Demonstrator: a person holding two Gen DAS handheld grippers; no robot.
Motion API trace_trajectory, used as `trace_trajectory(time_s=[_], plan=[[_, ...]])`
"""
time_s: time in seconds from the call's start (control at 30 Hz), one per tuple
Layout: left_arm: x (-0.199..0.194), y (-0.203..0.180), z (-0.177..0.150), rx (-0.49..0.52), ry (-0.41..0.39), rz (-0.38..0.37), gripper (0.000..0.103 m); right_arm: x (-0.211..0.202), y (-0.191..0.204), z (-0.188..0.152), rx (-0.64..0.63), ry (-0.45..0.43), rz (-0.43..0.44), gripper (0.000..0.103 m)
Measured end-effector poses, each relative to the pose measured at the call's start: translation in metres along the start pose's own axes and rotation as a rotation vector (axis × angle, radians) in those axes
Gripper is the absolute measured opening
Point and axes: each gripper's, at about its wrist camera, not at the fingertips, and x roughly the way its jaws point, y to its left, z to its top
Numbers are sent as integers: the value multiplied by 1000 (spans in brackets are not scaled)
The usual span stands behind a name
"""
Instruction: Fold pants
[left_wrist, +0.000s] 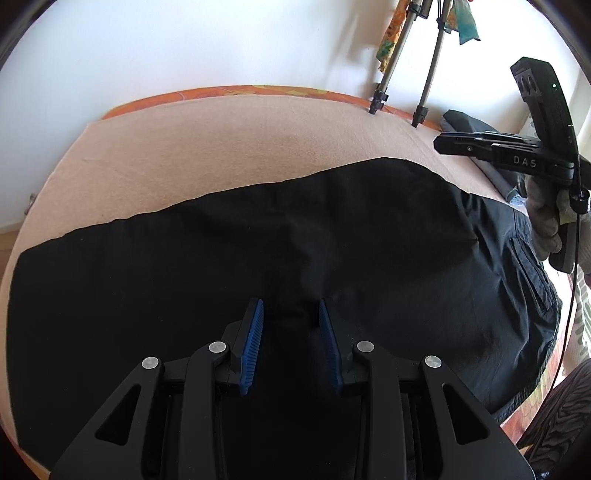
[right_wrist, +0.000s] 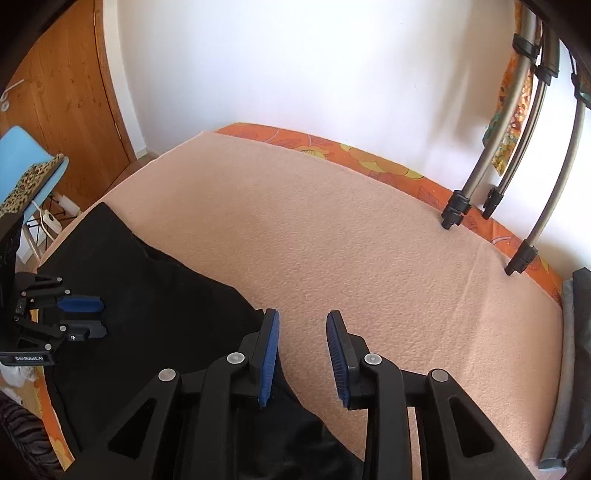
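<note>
Black pants (left_wrist: 258, 240) lie lengthwise across a beige blanket (left_wrist: 240, 147), waist and pocket to the right in the left wrist view. My left gripper (left_wrist: 291, 314) hovers over the middle of the pants, its blue pads apart with no cloth pinched between them. It also shows at the left of the right wrist view, left gripper (right_wrist: 85, 317). My right gripper (right_wrist: 302, 317) stands open over the far edge of the pants (right_wrist: 147, 295), where they meet the blanket (right_wrist: 332, 240). Nothing is between its pads. A gloved hand (left_wrist: 543, 221) holds the right gripper (left_wrist: 443, 144) above the pants' far right corner.
Tripod legs (right_wrist: 458, 206) stand on the far right of the bed, near its orange patterned sheet (right_wrist: 369, 155). A folded dark grey cloth (right_wrist: 576, 332) lies at the right edge. A blue chair (right_wrist: 22, 158) and a wooden door (right_wrist: 66, 92) are to the left.
</note>
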Motion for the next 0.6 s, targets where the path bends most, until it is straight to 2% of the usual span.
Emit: trace_trajectory(time_s=[0.13,0.23,0.37,0.47,0.53,0.57,0.6], plan=[[-4,-4,0,-11,-5,-23,29,-53,-16,-17,46,-39,19,31],[-13,-14,-2,12,-10,-48,29,-88,-22,-46,83,-32,19,31],[-23,-37,-6,57,6,-110,29,-112,-31,-103,148,24,0,31],[-31,-63,-10,115,7,-146,29,-132,-30,-145,183,52,-61,31],[-29,-82,-12,147,13,-171,30,-137,-30,-171,203,89,-54,34],[-27,-90,-14,156,23,-177,30,-136,-29,-182,208,114,-49,33],[-24,-96,-16,158,38,-191,29,-135,-27,-190,211,138,-76,32]])
